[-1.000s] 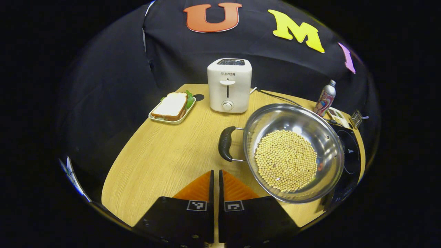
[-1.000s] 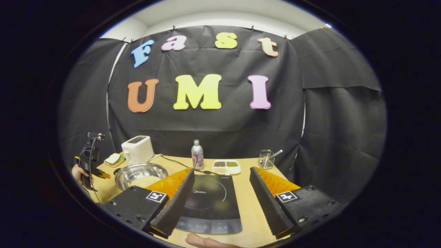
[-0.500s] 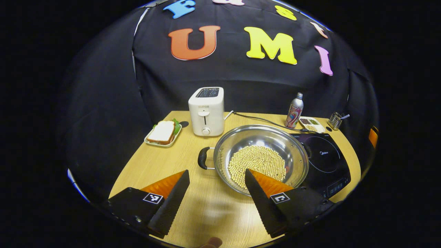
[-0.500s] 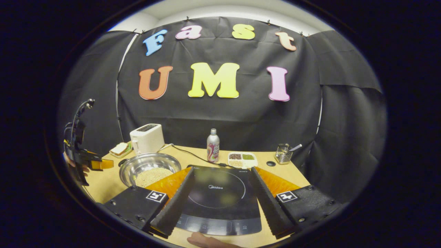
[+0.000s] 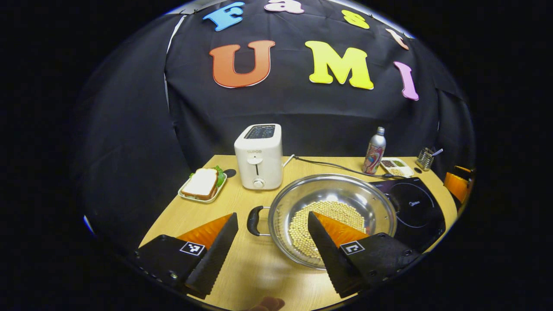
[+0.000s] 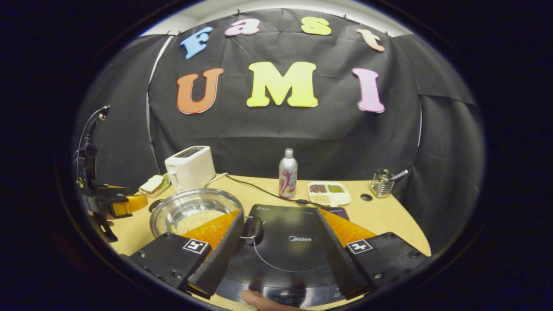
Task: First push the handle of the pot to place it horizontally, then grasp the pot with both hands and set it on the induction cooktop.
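- Nearest in the left gripper view, the left tool (image 5: 272, 235) hangs above the tabletop (image 5: 259, 268) with its fingers spread wide, pinching nothing.
- Just beyond it, at about 1 o'clock, sits the pot (image 5: 332, 218), a steel pan loaded with pale beans (image 5: 328, 224). Its near handle (image 5: 254, 220) points to 9 o'clock, between the spread fingers but apart from them.
- In the right gripper view, the right tool (image 6: 280, 233) is also spread and empty, hovering over the induction cooktop (image 6: 293, 242). The pot's other handle (image 6: 255, 228) lies just past its left finger, overlapping the cooktop's edge.
- The pot rests on the tabletop beside the cooktop, at the cooktop's 9 o'clock. It is not yet set on the cooktop.
- Farther off stand a toaster (image 5: 258, 156), a sandwich plate (image 5: 202, 185), a bottle (image 6: 287, 174) and a power cord (image 6: 259, 188).
- Risks, as I judge them: uneven lifting by the two tools would tilt the pot and spill beans, and a weak pinch on a rounded handle could slip under that load. A low carry could knock the pot's base against the cooktop's edge.
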